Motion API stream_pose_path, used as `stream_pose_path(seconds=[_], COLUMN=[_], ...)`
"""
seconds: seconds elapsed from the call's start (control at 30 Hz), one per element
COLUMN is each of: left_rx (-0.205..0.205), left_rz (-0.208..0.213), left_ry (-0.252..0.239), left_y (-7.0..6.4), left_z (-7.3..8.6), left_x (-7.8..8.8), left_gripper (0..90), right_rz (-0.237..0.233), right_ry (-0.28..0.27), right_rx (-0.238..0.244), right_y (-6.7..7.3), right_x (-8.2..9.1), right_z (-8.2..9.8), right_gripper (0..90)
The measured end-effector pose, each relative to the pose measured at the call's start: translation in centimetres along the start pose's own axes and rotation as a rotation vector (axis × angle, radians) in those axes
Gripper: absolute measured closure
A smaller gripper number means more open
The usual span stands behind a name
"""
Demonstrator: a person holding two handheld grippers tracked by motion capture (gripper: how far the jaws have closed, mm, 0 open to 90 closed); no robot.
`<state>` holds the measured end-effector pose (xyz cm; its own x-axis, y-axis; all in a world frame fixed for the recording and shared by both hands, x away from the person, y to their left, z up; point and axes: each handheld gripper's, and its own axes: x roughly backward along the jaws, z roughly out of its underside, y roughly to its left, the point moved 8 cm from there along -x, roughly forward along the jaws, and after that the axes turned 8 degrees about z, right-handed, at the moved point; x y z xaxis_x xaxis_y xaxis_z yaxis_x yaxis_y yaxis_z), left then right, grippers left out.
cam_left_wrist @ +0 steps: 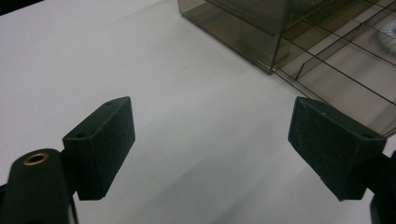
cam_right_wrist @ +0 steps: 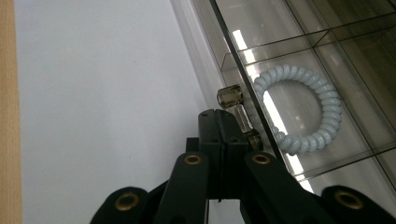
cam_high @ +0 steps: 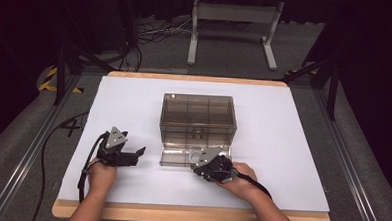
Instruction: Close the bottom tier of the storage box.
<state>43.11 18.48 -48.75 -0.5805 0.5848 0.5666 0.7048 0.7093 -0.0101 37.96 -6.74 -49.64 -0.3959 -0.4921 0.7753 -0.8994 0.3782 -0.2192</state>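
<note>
A dark studio floor strewn with cables surrounded a wooden desk (cam_high: 189, 215) covered by a white sheet (cam_high: 282, 144), where a smoked-plastic drawer organizer (cam_high: 199, 113) stood near the middle. Its lowest drawer (cam_high: 174, 157) was pulled out toward the near edge, its compartments exposed; a pale coiled hair tie (cam_right_wrist: 303, 107) lay in one of them, just behind the drawer's front wall. The right hand-held gripper (cam_right_wrist: 223, 126) was clenched at the drawer's small handle (cam_right_wrist: 236, 109), its jaws pressed together beside the knob; whether they pinched the handle could not be told. The left hand-held gripper (cam_left_wrist: 212, 140) rested on the sheet to the left of the organizer, its pads (cam_left_wrist: 100, 144) spread wide and released, grasping nothing.
</note>
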Motion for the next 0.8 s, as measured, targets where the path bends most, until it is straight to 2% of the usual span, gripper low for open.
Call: stream_pose_path(seconds=[0.3, 0.5, 0.67, 0.8], left_rx=[0.004, 0.002, -0.015, -0.012], left_rz=[-0.002, -0.001, -0.004, -0.014], left_ry=[0.004, 0.005, 0.013, 0.008], left_y=[0.0, -0.1, -0.3, -0.3], left_z=[0.2, 0.2, 0.2, 0.4], left_x=[0.2, 0.4, 0.6, 0.7], left_gripper=[15.6, 15.6, 15.6, 15.6], right_rz=[0.018, 0.064, 0.07, 0.079], right_ry=[-0.014, -0.016, -0.021, -0.029], right_rx=[-0.023, -0.048, -0.066, -0.075], right_y=[-0.5, -1.3, -1.7, -2.0], right_x=[-0.3, -0.5, -0.5, -0.7], right_z=[-0.1, 0.0, 0.0, -0.1], right_gripper=[90.0, 90.0, 90.0, 90.0])
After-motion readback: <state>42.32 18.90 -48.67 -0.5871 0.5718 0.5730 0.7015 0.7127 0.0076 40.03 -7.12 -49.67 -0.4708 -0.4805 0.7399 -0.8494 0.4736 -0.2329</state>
